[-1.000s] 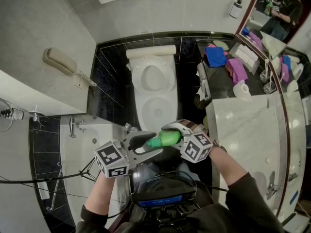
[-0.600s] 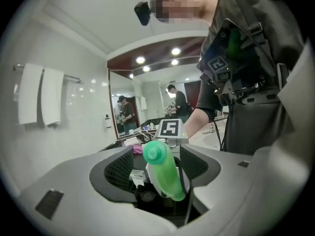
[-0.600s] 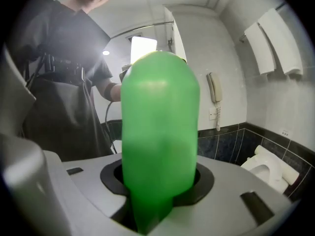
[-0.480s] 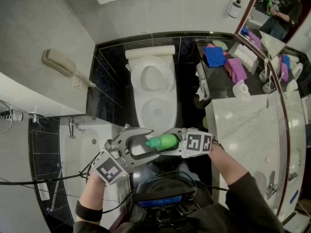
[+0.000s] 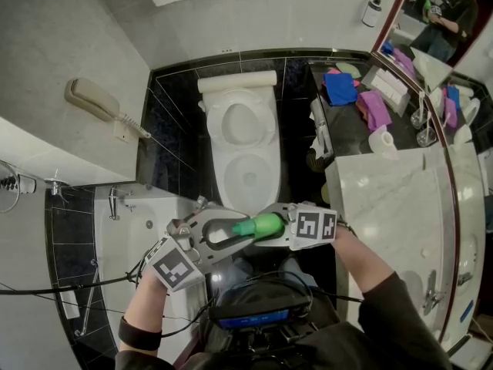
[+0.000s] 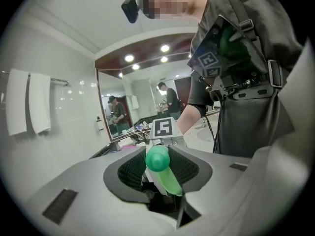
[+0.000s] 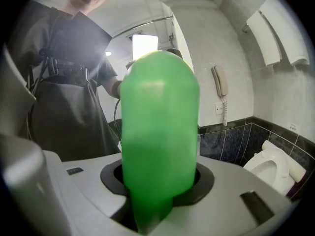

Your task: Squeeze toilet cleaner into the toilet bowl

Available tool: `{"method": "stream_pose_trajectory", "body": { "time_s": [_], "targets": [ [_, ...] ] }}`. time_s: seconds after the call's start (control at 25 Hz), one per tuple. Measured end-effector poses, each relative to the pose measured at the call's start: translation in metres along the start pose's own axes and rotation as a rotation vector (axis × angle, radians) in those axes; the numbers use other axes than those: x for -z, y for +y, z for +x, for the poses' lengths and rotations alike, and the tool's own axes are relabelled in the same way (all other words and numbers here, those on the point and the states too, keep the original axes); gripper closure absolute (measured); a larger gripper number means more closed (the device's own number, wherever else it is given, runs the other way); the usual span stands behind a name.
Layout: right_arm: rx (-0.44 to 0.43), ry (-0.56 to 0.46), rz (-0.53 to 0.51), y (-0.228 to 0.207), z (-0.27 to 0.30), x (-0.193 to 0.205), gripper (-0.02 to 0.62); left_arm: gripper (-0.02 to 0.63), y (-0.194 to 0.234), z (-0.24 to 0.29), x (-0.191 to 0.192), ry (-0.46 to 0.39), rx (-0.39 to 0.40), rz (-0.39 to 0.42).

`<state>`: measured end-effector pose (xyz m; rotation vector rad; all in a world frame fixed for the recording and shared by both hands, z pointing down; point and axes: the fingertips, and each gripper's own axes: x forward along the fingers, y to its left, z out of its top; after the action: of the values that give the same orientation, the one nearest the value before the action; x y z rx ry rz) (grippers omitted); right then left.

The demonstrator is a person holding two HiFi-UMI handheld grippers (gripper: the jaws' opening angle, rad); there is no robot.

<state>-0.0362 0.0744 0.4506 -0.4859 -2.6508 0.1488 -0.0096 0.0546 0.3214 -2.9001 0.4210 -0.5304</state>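
Item: toilet cleaner bottle point(image 7: 158, 127), bright green smooth plastic with a rounded body that narrows to a slanted neck and ends in a round green cap point(image 6: 157, 160). No label can be read in any view. Location: held roughly level in front of the person's chest, near the front edge of the toilet bowl point(image 5: 225, 177) but not over it, with the cap end towards the person's left. The toilet lid is raised and the bowl is open. Holders: the right gripper point(image 5: 276, 223) is clamped across the body, its pads pressed on both sides. The left gripper point(image 5: 235, 228) has just been closing its jaws, and its ribbed pads now appear to sit against the cap on both sides, so this is probably a grip taken to unscrew the cap. Status: cap on, nothing dispensed. Hazards:
1. The soft body is already under pressure from the right claw. If the cap comes free while the neck is short of the bowl, cleaner could spurt onto the dark floor tiles, the left gripper or the person's clothing.
2. The cap is small, round and glossy, so the pads may slip and spin on it without turning it.
3. Twisting at the cap could turn the whole bottle inside the right claw's hold.
4. A loosened cap could drop into the bowl.
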Motion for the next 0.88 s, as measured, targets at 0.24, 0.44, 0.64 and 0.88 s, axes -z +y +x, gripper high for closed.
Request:
{"method": "stream_pose_trajectory", "body": {
  "time_s": [0.24,0.44,0.64,0.88],
  "targets": [
    [0.180,0.097,-0.154,-0.025,-0.004,0.014,0.405,0.456,0.002,0.002,0.008,-0.024,0.007,-0.225],
    [0.370,0.183,-0.333,-0.052,-0.016,0.021,0.407,0.456,0.007,0.002,0.029,-0.059,-0.021,-0.408],
    [0.436,0.225,-0.399,-0.062,-0.023,0.024,0.405,0.456,0.011,0.003,0.037,-0.071,-0.045,-0.548],
    [0.436,0.225,-0.399,-0.064,-0.023,0.026,0.405,0.456,0.012,0.002,0.045,-0.070,-0.038,-0.574]
  ]
}}
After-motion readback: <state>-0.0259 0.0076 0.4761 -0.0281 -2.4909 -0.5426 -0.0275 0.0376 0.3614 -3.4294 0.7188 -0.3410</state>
